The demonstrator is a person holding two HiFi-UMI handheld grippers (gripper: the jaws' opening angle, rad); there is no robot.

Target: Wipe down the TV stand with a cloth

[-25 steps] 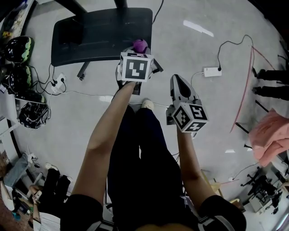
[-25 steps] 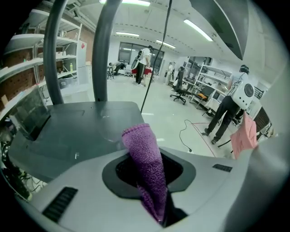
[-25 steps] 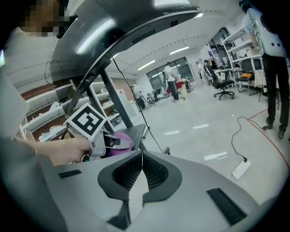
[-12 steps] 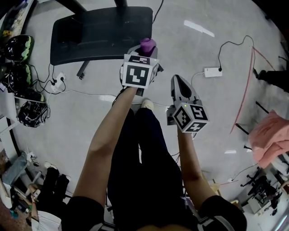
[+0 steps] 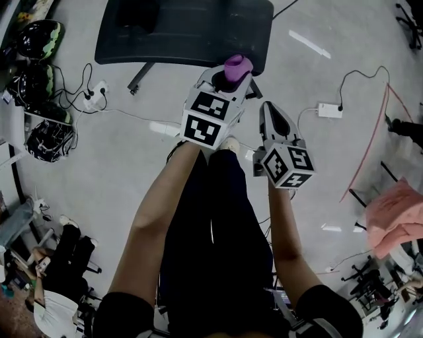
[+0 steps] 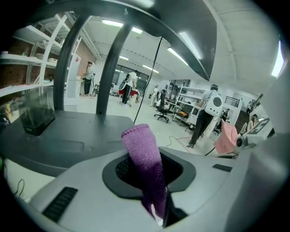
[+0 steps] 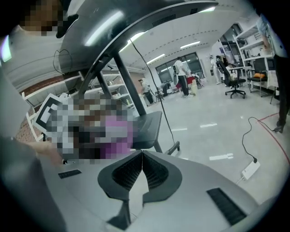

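Grey floor [image 5: 125, 165] spreads below us. Our left gripper [image 5: 227, 80] pinches the purple cloth [image 5: 237, 65], which pokes out beyond its jaws, the TV stand [image 5: 185, 30] just ahead. Our right gripper [image 5: 270, 109] holds its jaws together, empty.

Just ahead of the left gripper [image 5: 228, 78] and the purple cloth [image 5: 236, 66] in its jaws, the TV stand's dark base plate [image 5: 192, 36] lies mostly bare. A dark box [image 5: 135, 13] sits at its left end and two slanted posts [image 6: 111, 68] rise at the back. A stand foot [image 5: 141, 78] juts onto the floor [image 5: 310, 72]. Left of it, a socket strip [image 5: 99, 89] and trailing cables [image 5: 132, 115] clutter the floor. To the right, the floor is open up to a white power strip [image 5: 328, 109].
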